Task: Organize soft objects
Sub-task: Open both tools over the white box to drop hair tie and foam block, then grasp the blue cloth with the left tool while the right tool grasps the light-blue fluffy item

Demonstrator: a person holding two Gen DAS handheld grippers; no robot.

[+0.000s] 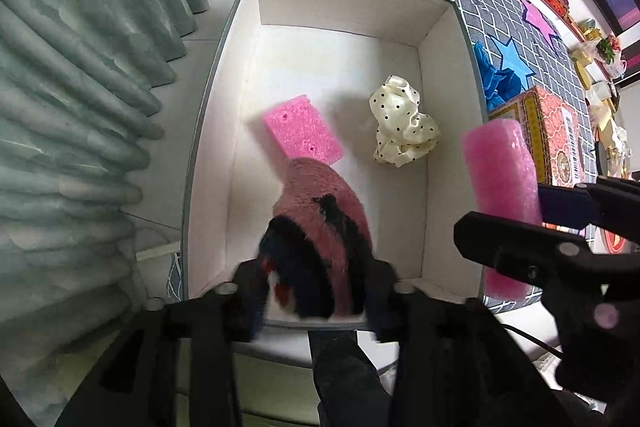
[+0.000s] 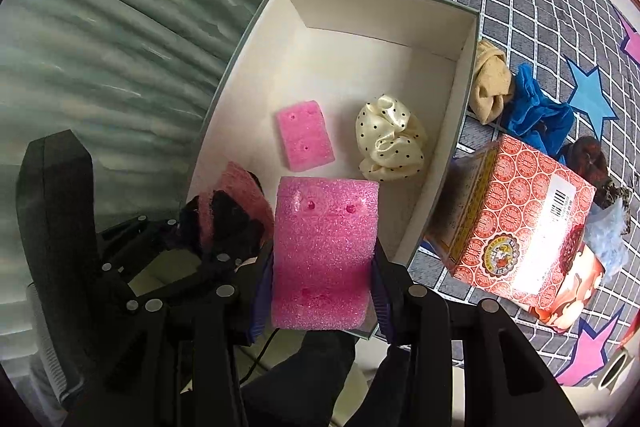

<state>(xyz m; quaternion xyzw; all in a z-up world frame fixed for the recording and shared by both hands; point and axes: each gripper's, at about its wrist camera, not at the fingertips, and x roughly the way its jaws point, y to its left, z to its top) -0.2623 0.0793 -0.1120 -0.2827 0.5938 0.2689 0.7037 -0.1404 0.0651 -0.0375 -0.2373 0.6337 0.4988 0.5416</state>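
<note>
A white box with a grey rim (image 1: 344, 11) (image 2: 380, 27) stands on a checked mat. Inside it lie a small pink sponge (image 1: 304, 135) (image 2: 306, 141) and a cream polka-dot satin cloth (image 1: 404, 127) (image 2: 390, 143). My left gripper (image 1: 316, 291) (image 2: 216, 227) points down over the box's near end. A pink and black plush (image 1: 320, 223) (image 2: 228, 207) sits between its spread, blurred fingers, which look open. My right gripper (image 2: 322, 267) (image 1: 508, 223) is shut on a big pink foam block (image 2: 324, 259) (image 1: 500, 179) above the box's near right corner.
A red patterned carton (image 2: 516, 227) (image 1: 548, 131) stands right of the box. A beige cloth (image 2: 490, 87), a blue cloth (image 2: 536, 115), a dark brown lump (image 2: 588, 159) and a pale blue piece (image 2: 608, 239) lie beyond it. Green curtains (image 1: 80, 107) hang on the left.
</note>
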